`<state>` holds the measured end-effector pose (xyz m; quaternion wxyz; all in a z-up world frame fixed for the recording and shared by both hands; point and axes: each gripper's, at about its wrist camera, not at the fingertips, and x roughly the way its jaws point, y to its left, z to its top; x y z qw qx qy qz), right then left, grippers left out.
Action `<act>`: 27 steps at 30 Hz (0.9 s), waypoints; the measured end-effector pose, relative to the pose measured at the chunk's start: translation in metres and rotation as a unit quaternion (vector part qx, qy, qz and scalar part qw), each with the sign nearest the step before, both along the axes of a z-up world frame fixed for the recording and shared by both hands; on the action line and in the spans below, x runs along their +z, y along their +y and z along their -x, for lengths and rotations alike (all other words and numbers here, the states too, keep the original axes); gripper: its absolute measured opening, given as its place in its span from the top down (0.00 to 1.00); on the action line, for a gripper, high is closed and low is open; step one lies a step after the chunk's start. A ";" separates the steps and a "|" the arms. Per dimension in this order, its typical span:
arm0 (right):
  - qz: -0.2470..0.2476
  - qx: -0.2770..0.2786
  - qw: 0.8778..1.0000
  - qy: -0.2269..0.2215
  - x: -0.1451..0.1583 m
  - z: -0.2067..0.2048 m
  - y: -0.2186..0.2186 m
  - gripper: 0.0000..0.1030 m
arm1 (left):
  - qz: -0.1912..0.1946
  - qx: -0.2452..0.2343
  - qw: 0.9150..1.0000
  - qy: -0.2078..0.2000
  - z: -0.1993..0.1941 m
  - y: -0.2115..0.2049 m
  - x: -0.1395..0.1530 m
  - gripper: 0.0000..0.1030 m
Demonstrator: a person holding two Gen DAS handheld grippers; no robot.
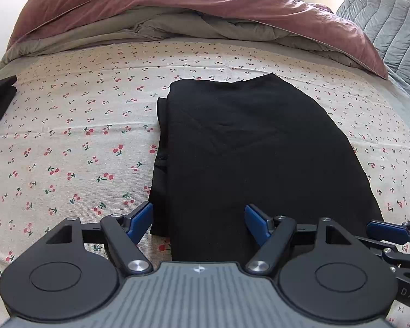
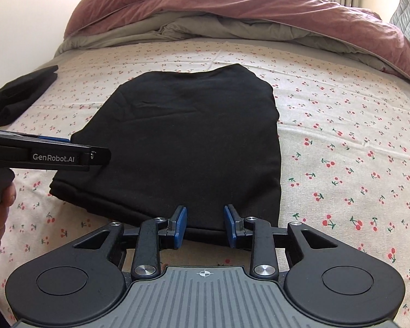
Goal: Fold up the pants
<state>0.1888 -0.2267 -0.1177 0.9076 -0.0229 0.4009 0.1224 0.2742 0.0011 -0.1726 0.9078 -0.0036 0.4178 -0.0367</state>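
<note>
Cherry-print sheet (image 1: 68, 136) covers the bed where our black pants (image 1: 246, 150) lie folded flat. We hold the left gripper (image 1: 199, 218) spread wide over their near left corner, pinching nothing. Our right gripper (image 2: 205, 225) stands partly apart at the near hem, its pads clear of cloth. "GenRobot.AI" reads along the left one's side.

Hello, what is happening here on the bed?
A person is folding black pants on a cherry-print bed sheet, with a hand-held gripper in each hand. The pants already lie folded into a compact stack. The left hand-held gripper and the right hand-held gripper both hover open at its near edge, gripping nothing.
</note>
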 end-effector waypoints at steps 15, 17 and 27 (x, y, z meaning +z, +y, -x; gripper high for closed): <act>-0.018 0.031 0.999 0.024 -0.007 0.022 0.007 0.66 | 0.003 0.027 1.000 -0.015 0.024 0.017 0.011 0.32; -0.028 0.026 0.999 0.016 0.005 0.027 0.000 0.64 | 0.002 0.032 0.999 -0.020 0.031 0.019 0.016 0.32; -0.066 0.018 0.997 -0.046 0.052 0.055 -0.031 0.47 | -0.010 0.039 0.998 -0.051 0.070 0.009 0.033 0.13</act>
